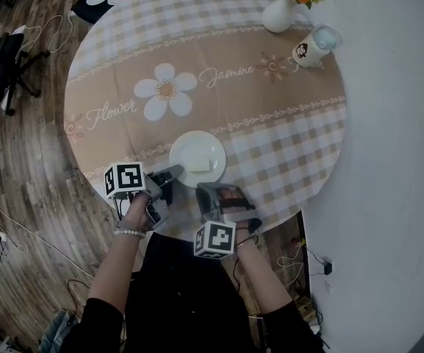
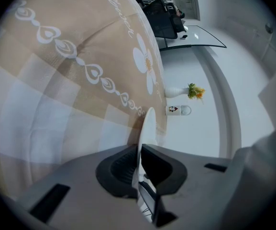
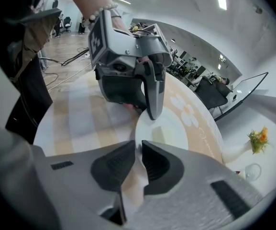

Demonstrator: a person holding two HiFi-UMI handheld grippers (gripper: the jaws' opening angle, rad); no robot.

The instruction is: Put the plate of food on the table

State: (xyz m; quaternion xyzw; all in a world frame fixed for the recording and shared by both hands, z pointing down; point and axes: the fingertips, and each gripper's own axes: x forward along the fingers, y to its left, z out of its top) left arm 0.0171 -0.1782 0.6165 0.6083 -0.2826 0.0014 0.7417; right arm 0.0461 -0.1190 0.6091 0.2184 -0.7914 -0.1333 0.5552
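Note:
A white plate (image 1: 189,149) holding a pale block of food (image 1: 199,165) rests on the round checked tablecloth (image 1: 270,160), close to the table's near edge. My left gripper (image 1: 175,173) is shut on the plate's near left rim; in the left gripper view the plate (image 2: 147,126) shows edge-on between the pads of the left gripper (image 2: 140,152). My right gripper (image 1: 210,191) is at the near right rim. Its jaws stand almost together in the right gripper view, with the rim of the plate (image 3: 176,128) in the narrow gap of the right gripper (image 3: 138,150). The left gripper (image 3: 152,107) sits just beyond.
At the table's far right stand a white vase of flowers (image 1: 280,13), a mug (image 1: 307,51) and a glass (image 1: 328,37). An office chair (image 1: 2,68) and cables lie on the wood floor at left. A white wall curves along the right.

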